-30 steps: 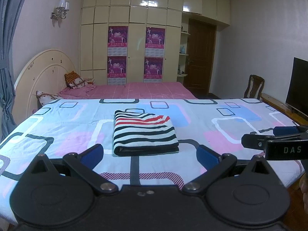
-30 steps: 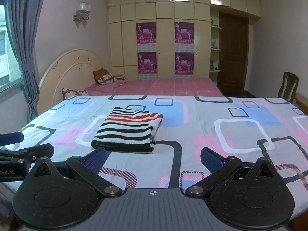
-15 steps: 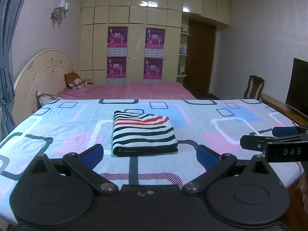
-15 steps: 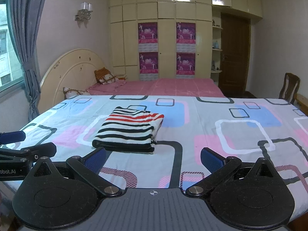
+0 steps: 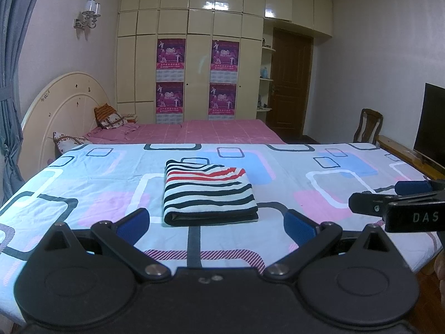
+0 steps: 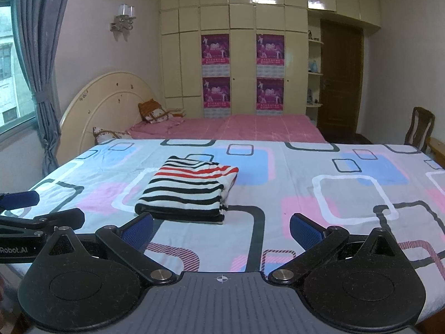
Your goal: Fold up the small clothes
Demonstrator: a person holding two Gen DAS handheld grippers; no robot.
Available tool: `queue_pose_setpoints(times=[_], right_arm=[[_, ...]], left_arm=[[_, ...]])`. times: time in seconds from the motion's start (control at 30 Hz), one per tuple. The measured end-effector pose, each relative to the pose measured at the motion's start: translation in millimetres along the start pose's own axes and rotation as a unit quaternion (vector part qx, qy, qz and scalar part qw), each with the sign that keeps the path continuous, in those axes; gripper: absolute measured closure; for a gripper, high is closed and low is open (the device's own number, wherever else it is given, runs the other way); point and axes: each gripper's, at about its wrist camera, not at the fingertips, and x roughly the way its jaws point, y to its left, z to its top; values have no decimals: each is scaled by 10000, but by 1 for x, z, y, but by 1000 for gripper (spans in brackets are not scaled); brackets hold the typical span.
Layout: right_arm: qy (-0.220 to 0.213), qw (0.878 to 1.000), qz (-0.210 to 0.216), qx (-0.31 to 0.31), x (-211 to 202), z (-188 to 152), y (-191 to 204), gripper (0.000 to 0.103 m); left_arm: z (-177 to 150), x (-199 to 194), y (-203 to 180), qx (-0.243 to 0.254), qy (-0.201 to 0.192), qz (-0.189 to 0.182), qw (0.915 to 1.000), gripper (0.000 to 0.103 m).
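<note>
Striped in black, white and red, the folded garment sits squared up on the patterned bedsheet, roughly mid-bed. The left gripper is spread wide just short of it, touching nothing. The right gripper is also wide apart and empty, off to the garment's right. Looks like a shirt, though I can't tell for sure.

Dim, bluish-toned indoor light. Daylight enters at the window far left; glare patches on the glossy upper wardrobe doors. Soft shadows only. Strong fisheye bending at edges, dark corner vignetting. Near black gripper housings slightly soft; mid-scene sharp.
</note>
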Motion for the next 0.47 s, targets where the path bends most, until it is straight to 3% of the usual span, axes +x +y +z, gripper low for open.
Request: queue_pose_setpoints(times=[0.47], right_arm=[[-3,10000,66,-48,-4,0,-3,0]], left_arm=[[1,1,-1,3,24,13,10000,5]])
